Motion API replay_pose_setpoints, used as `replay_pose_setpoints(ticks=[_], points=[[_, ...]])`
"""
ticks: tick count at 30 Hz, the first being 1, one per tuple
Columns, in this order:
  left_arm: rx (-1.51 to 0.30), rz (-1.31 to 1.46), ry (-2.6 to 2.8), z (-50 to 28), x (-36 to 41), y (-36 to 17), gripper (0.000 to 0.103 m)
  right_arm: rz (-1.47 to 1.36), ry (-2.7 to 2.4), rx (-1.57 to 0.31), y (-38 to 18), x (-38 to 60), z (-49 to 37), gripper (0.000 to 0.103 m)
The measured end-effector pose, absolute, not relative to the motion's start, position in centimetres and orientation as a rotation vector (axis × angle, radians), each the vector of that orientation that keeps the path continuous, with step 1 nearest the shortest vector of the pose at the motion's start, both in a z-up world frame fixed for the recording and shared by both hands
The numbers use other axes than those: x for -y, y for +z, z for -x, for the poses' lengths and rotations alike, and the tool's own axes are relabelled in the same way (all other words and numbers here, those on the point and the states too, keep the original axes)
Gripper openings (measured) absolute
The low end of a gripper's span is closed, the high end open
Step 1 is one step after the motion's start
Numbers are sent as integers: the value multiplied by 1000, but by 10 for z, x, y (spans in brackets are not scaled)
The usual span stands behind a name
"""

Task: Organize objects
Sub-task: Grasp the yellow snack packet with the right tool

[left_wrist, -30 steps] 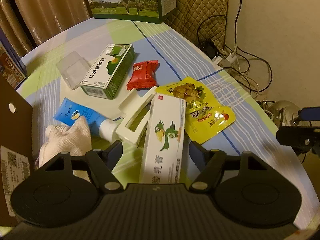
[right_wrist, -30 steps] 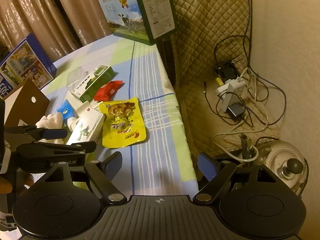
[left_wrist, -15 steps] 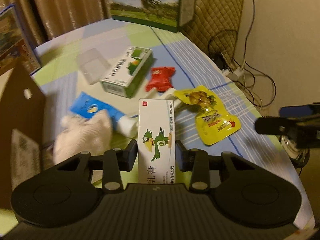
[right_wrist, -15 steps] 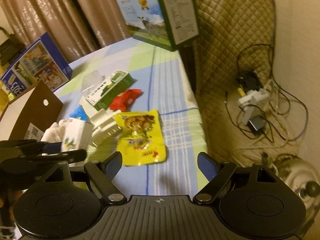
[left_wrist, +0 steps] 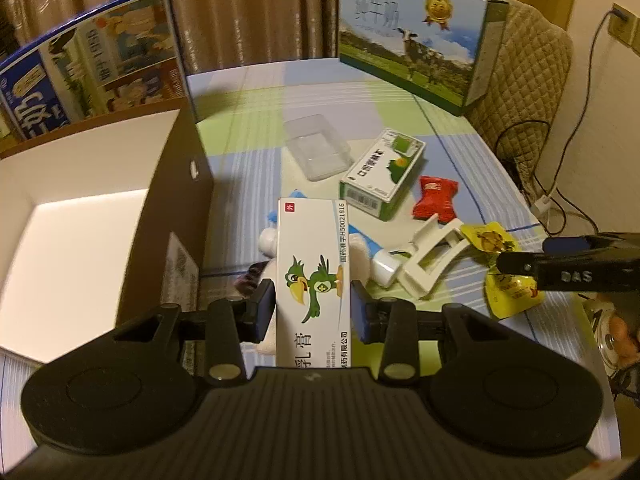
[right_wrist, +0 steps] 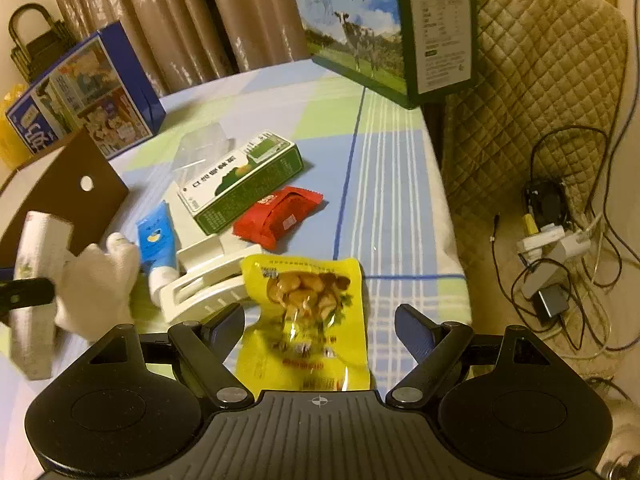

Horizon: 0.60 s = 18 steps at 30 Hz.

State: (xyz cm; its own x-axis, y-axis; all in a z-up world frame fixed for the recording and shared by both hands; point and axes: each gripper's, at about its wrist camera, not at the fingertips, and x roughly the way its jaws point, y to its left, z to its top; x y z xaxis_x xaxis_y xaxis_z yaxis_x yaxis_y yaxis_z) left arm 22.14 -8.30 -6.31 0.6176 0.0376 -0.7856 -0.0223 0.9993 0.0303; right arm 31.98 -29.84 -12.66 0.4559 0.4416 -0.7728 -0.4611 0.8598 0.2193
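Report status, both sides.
Left hand-held gripper shut on parrot box, lifted beside carton. Right hand-held gripper open over yellow pouch.

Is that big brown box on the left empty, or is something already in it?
Empty as far as shown: the box shows only bare white floor and walls; its near corner is cut off by the picture's edge.

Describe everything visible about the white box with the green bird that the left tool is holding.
The white box is a long, narrow cardboard carton, printed with a green cartoon bird, a small red square at its far corner, and Chinese text near its close end. The left tool is shut on it, a pad pressing each long side. It is lifted off the table, lengthwise along the fingers, its far end over the blue tube and white glove. It looks closed and undamaged. The right wrist view shows it only blurred.
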Motion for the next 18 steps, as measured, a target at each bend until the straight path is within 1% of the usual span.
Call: replay_pose_setpoints(ticks=[4, 5, 7, 9, 10, 11, 18], points=[[-910, -14, 52, -219, 81, -64, 35, 33, 557, -964, -137, 288, -329, 80], [-911, -14, 57, -219, 80, -65, 35, 46, 549, -971, -140, 285, -329, 74], [-912, -13, 62, -217, 79, -65, 35, 69, 541, -951, -143, 282, -326, 68], [-913, -9, 67, -217, 79, -65, 35, 80, 543, -946, -143, 281, -324, 67], [-914, -8, 67, -216, 79, -64, 35, 70, 550, -948, -143, 281, -323, 62], [-915, -7, 67, -215, 80, -64, 35, 64, 555, -949, -142, 282, -321, 60], [-913, 9, 60, -209, 82, -62, 35, 45, 550, -958, -134, 292, -303, 56]])
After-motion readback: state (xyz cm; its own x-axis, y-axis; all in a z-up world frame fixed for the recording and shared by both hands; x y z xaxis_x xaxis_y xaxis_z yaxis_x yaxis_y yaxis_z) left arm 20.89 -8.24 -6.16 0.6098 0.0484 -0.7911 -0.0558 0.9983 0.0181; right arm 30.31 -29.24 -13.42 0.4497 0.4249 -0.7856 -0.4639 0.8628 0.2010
